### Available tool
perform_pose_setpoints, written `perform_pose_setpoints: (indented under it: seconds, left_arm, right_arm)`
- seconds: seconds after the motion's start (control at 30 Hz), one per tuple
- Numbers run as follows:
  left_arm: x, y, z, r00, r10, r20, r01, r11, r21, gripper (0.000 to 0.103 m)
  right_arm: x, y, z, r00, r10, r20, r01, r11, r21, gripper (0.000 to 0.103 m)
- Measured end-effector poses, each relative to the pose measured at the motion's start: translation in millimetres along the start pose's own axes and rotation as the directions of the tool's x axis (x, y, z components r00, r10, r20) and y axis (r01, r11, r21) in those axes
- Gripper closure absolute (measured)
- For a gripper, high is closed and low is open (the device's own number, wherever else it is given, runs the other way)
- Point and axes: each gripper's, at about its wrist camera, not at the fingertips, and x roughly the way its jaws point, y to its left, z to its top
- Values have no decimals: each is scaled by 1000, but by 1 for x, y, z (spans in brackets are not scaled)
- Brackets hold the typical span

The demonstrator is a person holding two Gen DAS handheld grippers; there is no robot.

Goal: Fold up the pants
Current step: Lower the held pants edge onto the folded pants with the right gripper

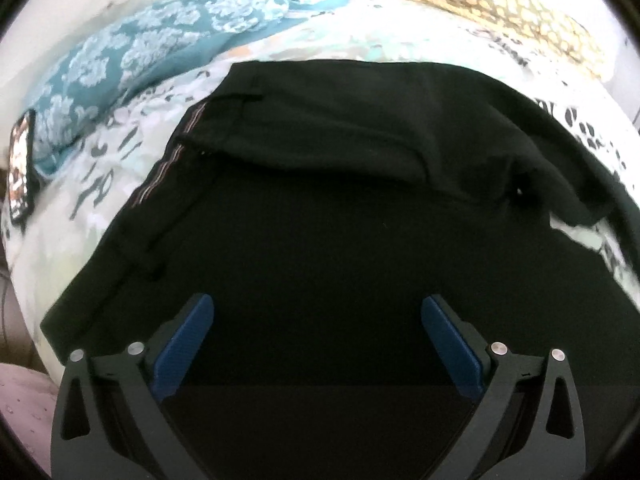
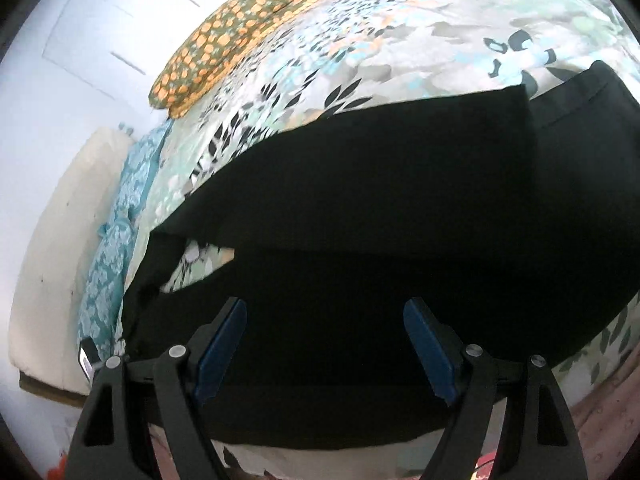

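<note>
Jaws of the left gripper (image 1: 318, 340) are standing wide apart with nothing between them, hanging just over the near part of the black pants (image 1: 340, 216). Jaws of the right gripper (image 2: 325, 344) are likewise gaping, empty, above the pants' near edge. Pants are lying partly folded on the bed (image 2: 400, 56), one layer doubled over the rest, a striped side seam (image 1: 168, 168) showing at their left. Beyond the pants, a teal pillow (image 1: 120, 60) and an orange-dotted cushion (image 1: 500, 12) are resting; a phone (image 1: 20, 168) is sitting left of the pants. Risk, as I judge it: pinching only the top layer, so the fold is slipping askew.
</note>
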Motion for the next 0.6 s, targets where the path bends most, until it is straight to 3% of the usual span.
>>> perform_pose_setpoints:
  seconds: [0.6]
  left_arm:
    - [0, -1, -3, 1000, 14, 25, -14, 1000, -3, 0]
  right_arm:
    - [-16, -40, 27, 992, -58, 113, 43, 991, 130, 22]
